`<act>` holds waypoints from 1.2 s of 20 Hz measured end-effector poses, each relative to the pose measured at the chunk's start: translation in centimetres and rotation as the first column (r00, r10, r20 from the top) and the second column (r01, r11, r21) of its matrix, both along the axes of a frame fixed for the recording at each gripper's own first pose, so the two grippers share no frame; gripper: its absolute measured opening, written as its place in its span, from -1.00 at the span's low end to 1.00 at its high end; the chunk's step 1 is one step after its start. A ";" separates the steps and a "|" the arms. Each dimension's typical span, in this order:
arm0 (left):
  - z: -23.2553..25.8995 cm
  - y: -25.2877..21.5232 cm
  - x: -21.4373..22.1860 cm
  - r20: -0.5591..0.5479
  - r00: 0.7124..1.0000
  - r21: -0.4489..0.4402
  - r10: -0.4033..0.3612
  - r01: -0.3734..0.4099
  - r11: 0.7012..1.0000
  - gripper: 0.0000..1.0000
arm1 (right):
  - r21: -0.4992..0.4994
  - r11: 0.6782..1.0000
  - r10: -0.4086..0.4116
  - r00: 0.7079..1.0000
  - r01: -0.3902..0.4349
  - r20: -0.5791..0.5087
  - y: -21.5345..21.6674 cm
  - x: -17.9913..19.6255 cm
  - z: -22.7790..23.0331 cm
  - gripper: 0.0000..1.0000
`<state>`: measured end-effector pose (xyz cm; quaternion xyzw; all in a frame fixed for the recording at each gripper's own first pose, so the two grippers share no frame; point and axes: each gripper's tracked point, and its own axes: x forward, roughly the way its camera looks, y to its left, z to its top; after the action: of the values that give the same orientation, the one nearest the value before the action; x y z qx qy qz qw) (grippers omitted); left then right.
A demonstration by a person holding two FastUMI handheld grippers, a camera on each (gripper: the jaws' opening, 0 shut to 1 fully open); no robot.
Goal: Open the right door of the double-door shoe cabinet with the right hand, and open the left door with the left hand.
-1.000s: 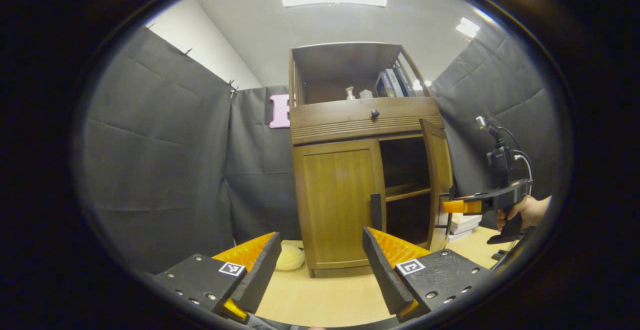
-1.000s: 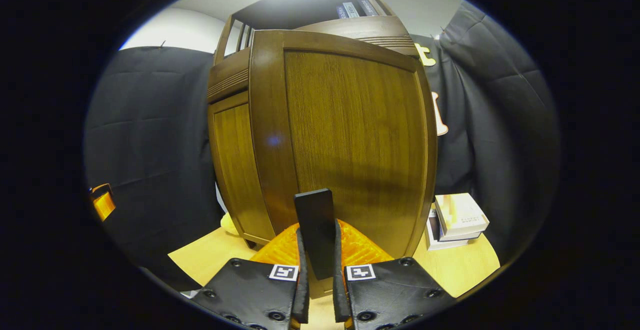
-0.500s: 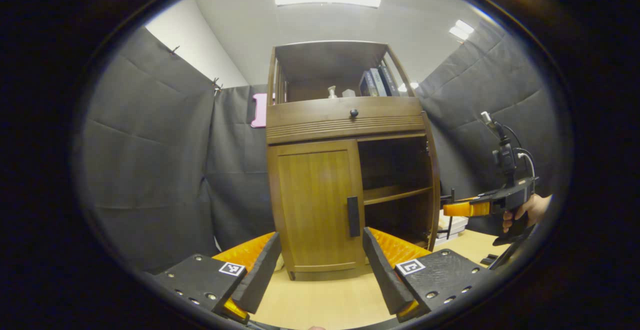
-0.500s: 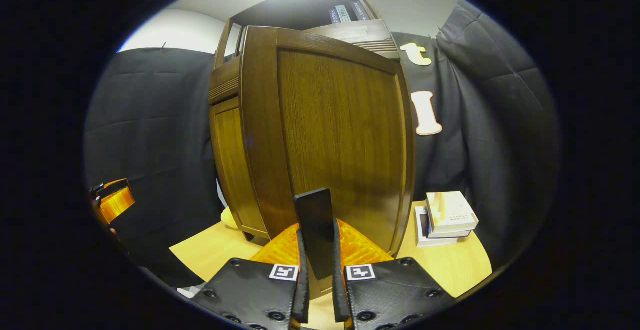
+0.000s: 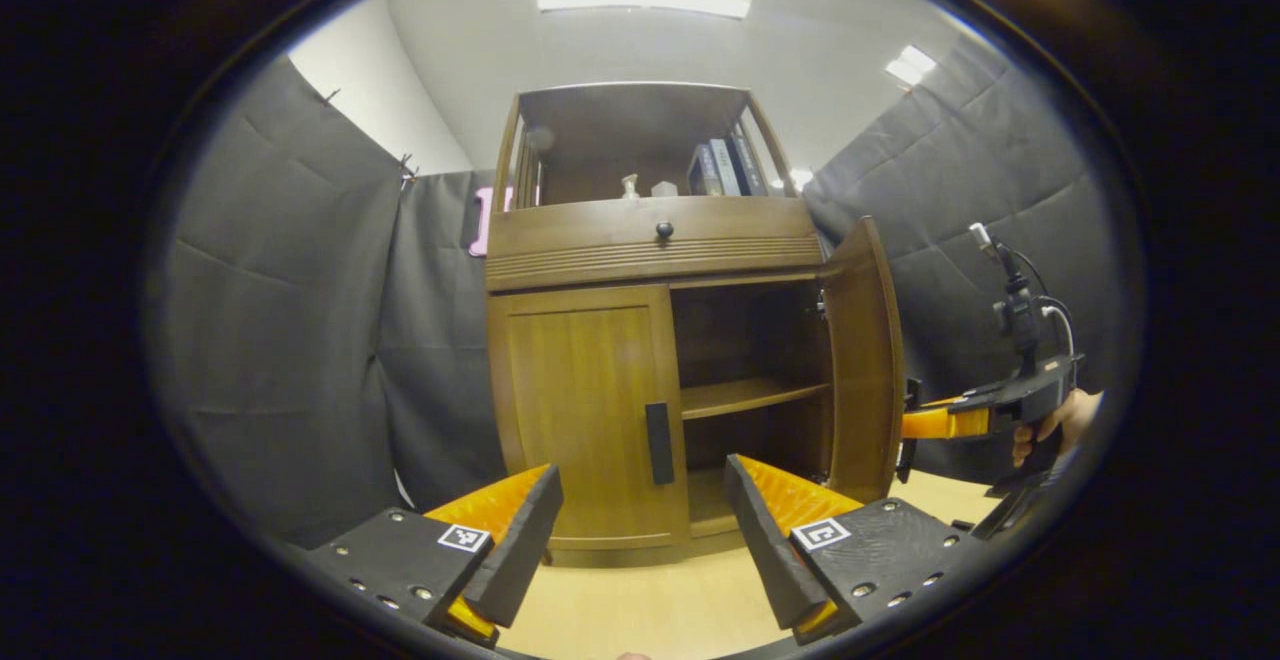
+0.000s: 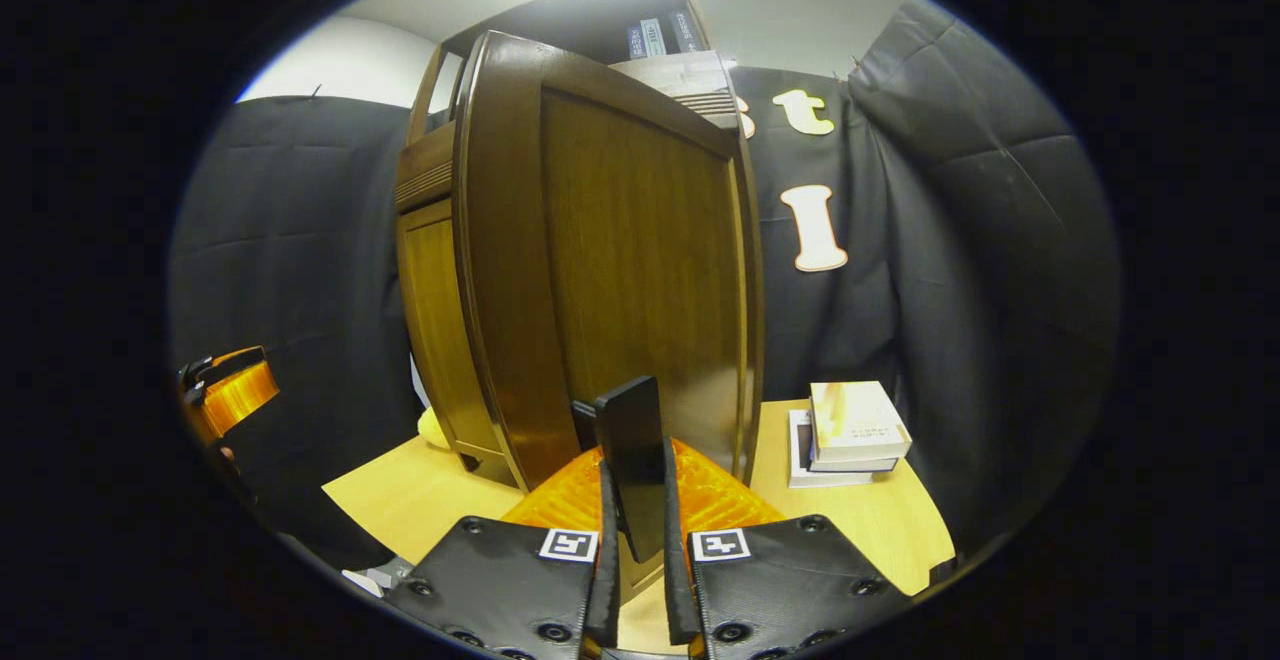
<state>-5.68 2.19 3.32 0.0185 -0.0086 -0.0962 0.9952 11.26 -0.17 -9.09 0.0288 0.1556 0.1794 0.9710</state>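
Note:
A brown wooden shoe cabinet (image 5: 650, 240) stands on the tan floor. Its right door (image 5: 862, 360) is swung wide open, showing a shelf (image 5: 752, 396) inside. The left door (image 5: 590, 410) is closed, with a dark vertical handle (image 5: 657, 429) near its inner edge. My left gripper (image 5: 640, 530) is open, a short way in front of the left door and touching nothing. In the right gripper view my right gripper (image 6: 635, 500) is shut on the right door's dark handle (image 6: 632, 460), with the door face (image 6: 620, 260) close ahead. In the left gripper view the right gripper (image 5: 975, 418) and a hand show beside the open door.
A stack of books (image 6: 850, 430) lies on the floor right of the cabinet. Black cloth walls close the booth on both sides. Books and small bottles sit on the cabinet's top shelf (image 5: 720, 170). A pale yellow object (image 6: 432, 430) lies by the cabinet's base.
The right door has swung further open with my right gripper on its handle. My left gripper has shifted so the left door's handle now sits between its open fingers in view.

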 end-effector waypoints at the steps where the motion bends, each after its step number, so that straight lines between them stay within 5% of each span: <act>1: 0.0 0.0 0.0 0.001 1.000 0.003 -0.005 0.005 1.000 0.89 | 0.001 1.000 -0.006 1.000 0.006 0.000 -0.4 0.0 0.0 -0.67; 13: -0.2 -0.6 0.3 -0.003 0.999 0.028 -0.033 0.033 0.999 0.89 | 0.021 0.998 -0.050 0.999 0.050 -0.005 -4.2 0.4 -0.1 -0.60; 24: -0.6 -0.8 0.1 -0.008 0.999 0.037 -0.038 0.038 0.999 0.89 | 0.008 0.991 -0.132 0.991 0.132 -0.004 -8.3 1.0 -0.2 -0.73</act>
<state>-5.56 1.36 2.68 0.0366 -0.0035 -0.1153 0.9926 12.30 -8.46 -9.29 0.0434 0.1543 0.1153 0.9803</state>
